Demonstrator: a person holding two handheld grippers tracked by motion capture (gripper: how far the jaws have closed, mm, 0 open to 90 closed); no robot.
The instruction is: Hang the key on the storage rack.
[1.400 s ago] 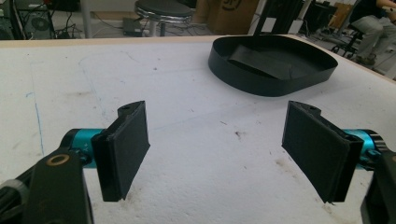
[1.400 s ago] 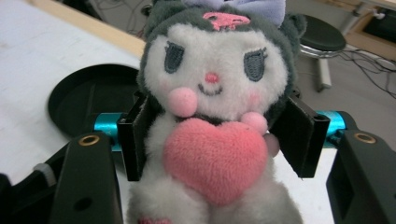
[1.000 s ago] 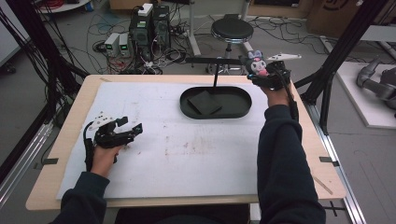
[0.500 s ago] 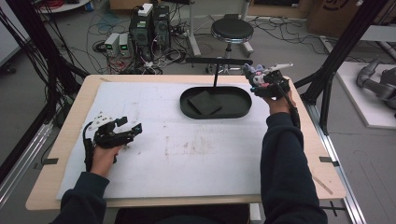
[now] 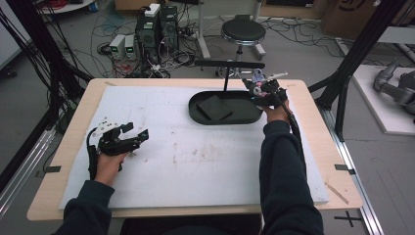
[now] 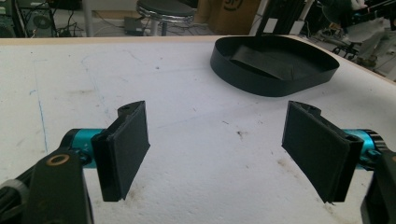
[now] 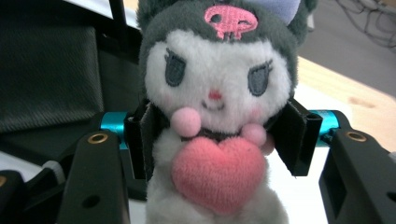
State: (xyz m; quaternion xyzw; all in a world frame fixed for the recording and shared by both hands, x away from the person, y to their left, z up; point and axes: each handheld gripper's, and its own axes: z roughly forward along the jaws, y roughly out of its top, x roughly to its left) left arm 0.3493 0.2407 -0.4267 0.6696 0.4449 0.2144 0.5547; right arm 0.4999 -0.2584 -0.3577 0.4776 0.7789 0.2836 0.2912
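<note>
A plush toy (image 7: 215, 93) with a dark hood, a pink skull badge and a pink heart is upright between the jaws of my right gripper (image 7: 215, 135), which is shut on its body. In the high view that right gripper (image 5: 254, 87) holds the plush toy (image 5: 258, 80) over the right end of a black oval tray (image 5: 225, 122). A dark square pad (image 5: 214, 107) lies in the tray. My left gripper (image 5: 128, 137) rests low over the white mat at the left, open and holding nothing. In the left gripper view my left gripper (image 6: 217, 149) has its jaws wide apart, with the tray (image 6: 275, 86) farther off.
A white foam mat (image 5: 195, 161) covers most of the wooden table (image 5: 313, 147). A thin black post with a horizontal bar (image 5: 229, 64) stands just behind the tray. A stool (image 5: 243, 32), electronics boxes (image 5: 156, 24) and cables sit beyond the far edge.
My right gripper has carried the plush toy left and slightly nearer, from the table's far right edge to the tray's right end. The left gripper has stayed put.
</note>
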